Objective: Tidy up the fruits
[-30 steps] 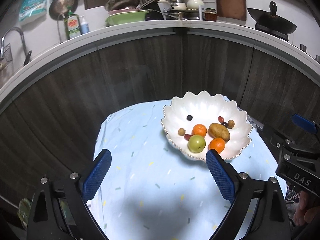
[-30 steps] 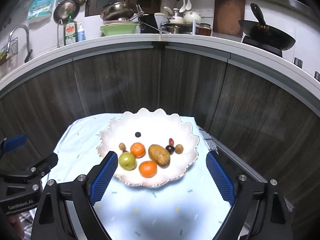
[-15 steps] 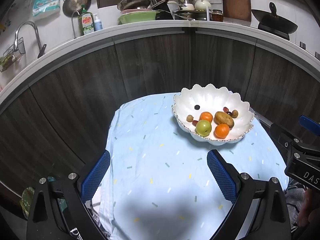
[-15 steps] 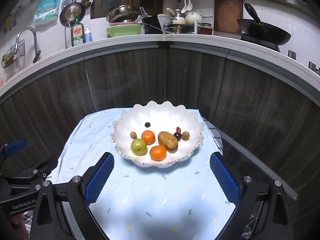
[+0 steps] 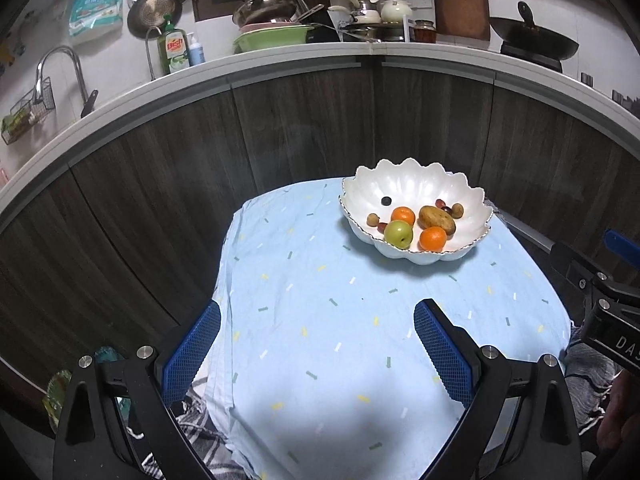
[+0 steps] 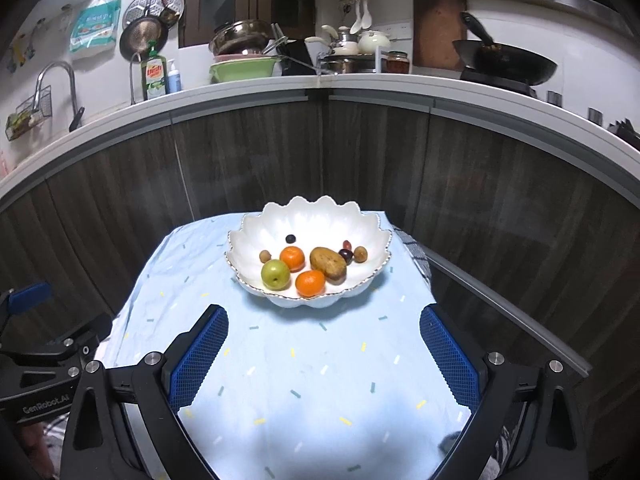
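A white scalloped bowl (image 5: 408, 180) (image 6: 312, 216) stands on the far part of a table with a light blue cloth (image 5: 340, 320) (image 6: 312, 360). In it lie a green apple (image 5: 398, 234) (image 6: 275, 274), two oranges (image 5: 433, 239) (image 6: 310, 283), a brown potato-like fruit (image 5: 437, 218) (image 6: 328, 263) and several small dark and tan fruits. My left gripper (image 5: 316, 344) is open and empty, well short of the bowl. My right gripper (image 6: 322, 352) is open and empty, just in front of the bowl. The right gripper's body shows at the left wrist view's right edge (image 5: 600, 296).
Dark wood cabinet fronts (image 6: 400, 160) curve behind the table under a white counter (image 6: 360, 80) with pots, a green basin, dish soap and a wok. A checked cloth (image 5: 192, 436) hangs below the blue one at the near left.
Both grippers have pulled back and up from the bowl, which now looks smaller and farther off. Both stay open. The fruits have not moved.
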Tool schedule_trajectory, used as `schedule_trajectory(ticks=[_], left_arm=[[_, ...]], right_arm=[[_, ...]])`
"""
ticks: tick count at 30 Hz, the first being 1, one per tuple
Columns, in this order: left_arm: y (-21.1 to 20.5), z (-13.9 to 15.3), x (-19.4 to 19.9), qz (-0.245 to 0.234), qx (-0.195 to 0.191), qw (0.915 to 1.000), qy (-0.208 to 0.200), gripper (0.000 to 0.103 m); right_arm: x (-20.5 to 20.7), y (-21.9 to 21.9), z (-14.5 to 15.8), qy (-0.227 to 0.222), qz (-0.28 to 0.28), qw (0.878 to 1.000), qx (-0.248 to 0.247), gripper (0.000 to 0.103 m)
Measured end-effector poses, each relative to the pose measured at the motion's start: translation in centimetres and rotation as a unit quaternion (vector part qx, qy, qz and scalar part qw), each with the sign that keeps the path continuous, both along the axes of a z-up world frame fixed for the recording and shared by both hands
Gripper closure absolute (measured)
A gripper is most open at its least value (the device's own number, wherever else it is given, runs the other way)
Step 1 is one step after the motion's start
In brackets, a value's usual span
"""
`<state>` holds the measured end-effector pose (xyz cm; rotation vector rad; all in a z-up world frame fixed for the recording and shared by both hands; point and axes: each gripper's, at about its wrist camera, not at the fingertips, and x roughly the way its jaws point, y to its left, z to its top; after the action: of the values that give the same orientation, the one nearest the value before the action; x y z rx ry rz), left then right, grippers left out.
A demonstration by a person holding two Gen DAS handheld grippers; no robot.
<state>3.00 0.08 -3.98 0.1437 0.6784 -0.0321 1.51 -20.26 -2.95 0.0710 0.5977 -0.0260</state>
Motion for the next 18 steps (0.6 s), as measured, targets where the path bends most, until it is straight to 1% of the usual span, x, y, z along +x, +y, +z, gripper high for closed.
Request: schedule_trajectory(ticks=[4, 11, 18], left_arm=[[-0.2, 0.2, -0.9, -0.002, -0.002, 1.0, -0.006, 0.004], [-0.1, -0.4, -1.4, -0.004, -0.007, 0.9999, 0.007, 0.004], [0.2, -0.4, -1.3, -0.001, -0.007, 1.0, 0.006, 0.004]], right_arm=[[-0.9, -0.2, 0.0, 0.002, -0.002, 1.0, 0.017, 0.005], [-1.8, 0.3, 0.1, -0.003, 0.004, 1.0, 0.009, 0.005], [-1.7, 0.3, 0.0, 0.002, 0.002, 1.0, 0.01, 0.005]])
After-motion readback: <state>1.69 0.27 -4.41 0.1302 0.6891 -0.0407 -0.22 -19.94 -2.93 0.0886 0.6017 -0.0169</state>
